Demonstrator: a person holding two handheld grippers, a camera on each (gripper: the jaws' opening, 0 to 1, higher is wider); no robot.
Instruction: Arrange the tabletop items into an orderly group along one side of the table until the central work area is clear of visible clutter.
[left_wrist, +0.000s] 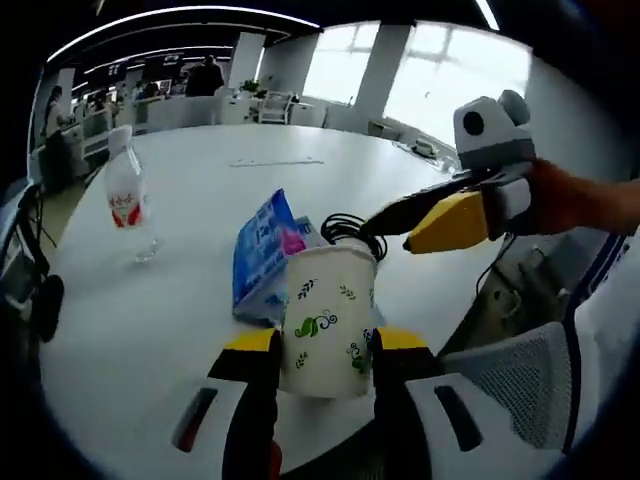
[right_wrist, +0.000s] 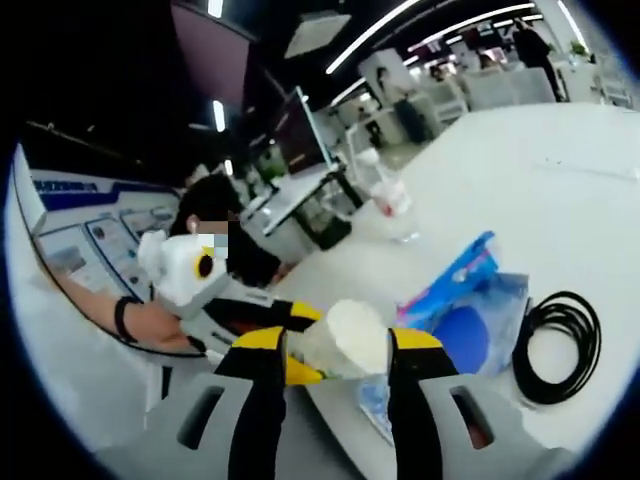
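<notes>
A white paper cup printed with green leaves stands upright at the lower centre of the left gripper view, at the table's near edge. Just behind it, touching, a blue and pink plastic packet lies propped at a tilt. A coiled black cable lies just behind the cup's rim, centre frame. A clear water bottle with a red label stands upright at the left, well apart.

Far tabletop: I see open white surface.
Left: water bottle stands alone.
Near: paper cup, blue packet, black cable crowd my path.
</notes>
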